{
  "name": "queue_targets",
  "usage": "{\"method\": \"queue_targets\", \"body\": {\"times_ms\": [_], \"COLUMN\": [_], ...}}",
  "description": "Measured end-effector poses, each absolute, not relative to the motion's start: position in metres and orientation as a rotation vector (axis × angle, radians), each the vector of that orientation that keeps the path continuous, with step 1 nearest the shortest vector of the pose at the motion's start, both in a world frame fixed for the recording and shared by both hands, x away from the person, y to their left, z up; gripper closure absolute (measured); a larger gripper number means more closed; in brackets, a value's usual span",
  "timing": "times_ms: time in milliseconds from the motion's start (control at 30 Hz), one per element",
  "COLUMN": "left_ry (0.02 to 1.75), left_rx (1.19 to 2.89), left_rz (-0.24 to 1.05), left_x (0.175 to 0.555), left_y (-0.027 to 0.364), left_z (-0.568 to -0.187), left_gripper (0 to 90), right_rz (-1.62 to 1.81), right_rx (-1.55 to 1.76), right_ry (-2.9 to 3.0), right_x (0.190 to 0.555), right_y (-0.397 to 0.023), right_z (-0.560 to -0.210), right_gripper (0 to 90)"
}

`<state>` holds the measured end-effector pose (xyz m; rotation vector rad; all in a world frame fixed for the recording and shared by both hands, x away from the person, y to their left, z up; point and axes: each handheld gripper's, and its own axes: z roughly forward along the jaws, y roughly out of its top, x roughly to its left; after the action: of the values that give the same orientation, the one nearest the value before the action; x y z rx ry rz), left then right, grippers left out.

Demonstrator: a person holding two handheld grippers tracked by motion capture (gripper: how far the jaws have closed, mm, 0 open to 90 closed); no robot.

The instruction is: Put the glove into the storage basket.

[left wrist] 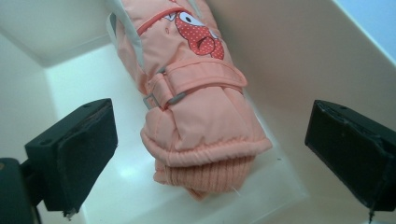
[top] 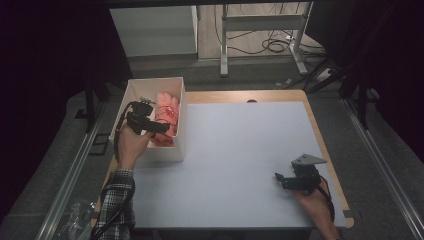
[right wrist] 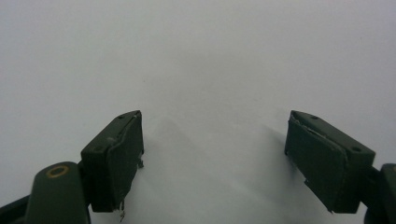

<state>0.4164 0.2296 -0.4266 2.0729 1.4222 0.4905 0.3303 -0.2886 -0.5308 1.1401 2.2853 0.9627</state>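
The table (top: 240,150) carries a white box (top: 131,97) at its 9 o'clock edge. In the box lies a pink mitten (top: 167,117), long axis running 12 to 6 in the left gripper view, knit cuff at 6, nearest the camera. The left gripper (left wrist: 210,154) hangs over it, jaws spread wide on either side of the cuff and holding nothing. So the mitten lies straight ahead between them. The right gripper (top: 284,180), at the table's 4 o'clock, is well apart from the box, wide open and empty over bare surface. The left is plainly the nearer.
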Motion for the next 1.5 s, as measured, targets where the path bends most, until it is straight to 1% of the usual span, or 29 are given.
{"method": "queue_targets", "body": {"times_ms": [533, 800, 933, 1033, 1500], "left_ry": [1.34, 1.283, 1.258, 1.241, 1.179], "left_rx": [2.057, 2.044, 2.047, 2.041, 2.075], "left_rz": [0.506, 0.491, 0.512, 0.496, 0.483], "left_x": [0.387, 0.37, 0.359, 0.353, 0.328], "left_y": [0.231, 0.224, 0.22, 0.219, 0.206], "left_z": [-0.422, -0.423, -0.424, -0.424, -0.434], "left_gripper": [2.8, 2.8, 3.5, 3.0, 2.7], "right_rz": [0.962, 0.959, 0.959, 0.959, 0.959], "right_rx": [1.14, 1.139, 1.141, 1.139, 1.138], "right_ry": [2.285, 2.286, 2.286, 2.286, 2.285], "right_x": [0.33, 0.33, 0.33, 0.33, 0.33], "right_y": [-0.289, -0.289, -0.288, -0.288, -0.288], "right_z": [-0.531, -0.531, -0.531, -0.531, -0.531], "right_gripper": [19.8, 19.7, 19.6, 19.6, 19.5]}}
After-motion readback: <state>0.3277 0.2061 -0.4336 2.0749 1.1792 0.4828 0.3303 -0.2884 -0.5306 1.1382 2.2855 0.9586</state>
